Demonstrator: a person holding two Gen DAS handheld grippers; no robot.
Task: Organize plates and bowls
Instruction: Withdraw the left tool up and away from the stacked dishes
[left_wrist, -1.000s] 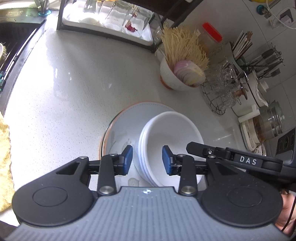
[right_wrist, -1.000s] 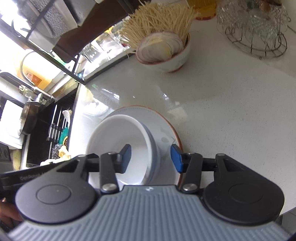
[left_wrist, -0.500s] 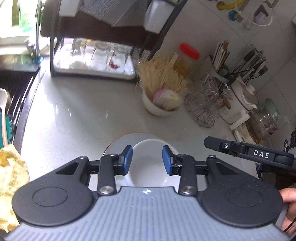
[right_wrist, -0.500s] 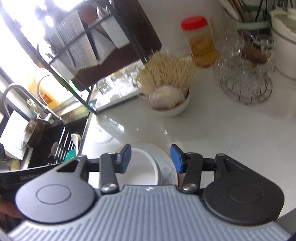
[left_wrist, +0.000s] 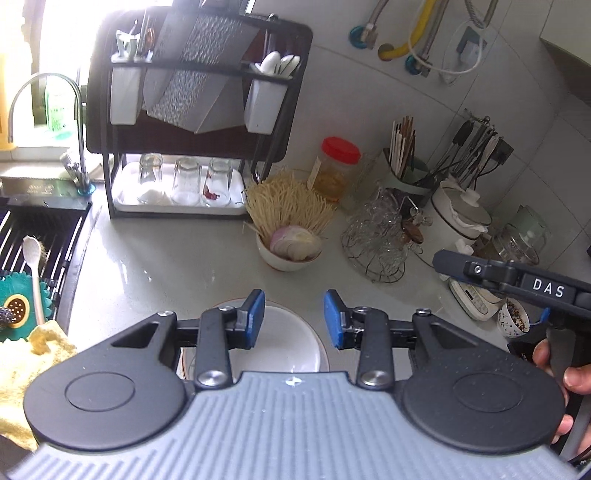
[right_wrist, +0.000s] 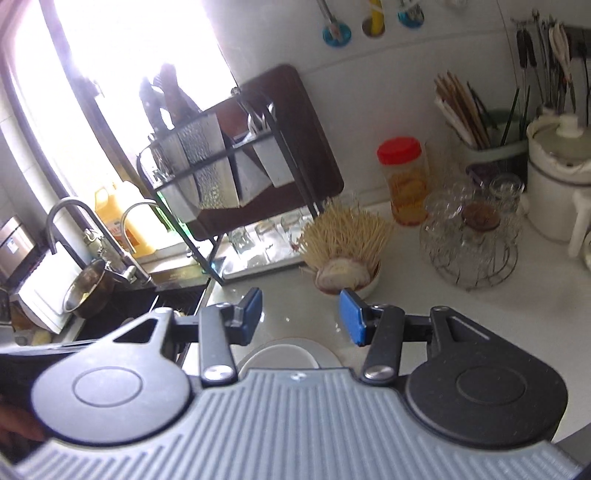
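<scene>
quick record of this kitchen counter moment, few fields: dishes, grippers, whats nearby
dishes: stacked white bowls sit on a rimmed plate on the counter
left gripper: open, empty, above the bowls
right gripper: open, empty
nearby: bowl of sliced onion and noodles, wire basket of glasses, red-lidded jar
rack: dish rack with upturned glasses

White capitals reading "DAS" stand on a black block on the right gripper, seen in the left wrist view above the worktop's right edge. The orange bottle by the tap carries a label too blurred to read, and the green bottle on the sill shows print too small to make out. No other text is legible.
</scene>
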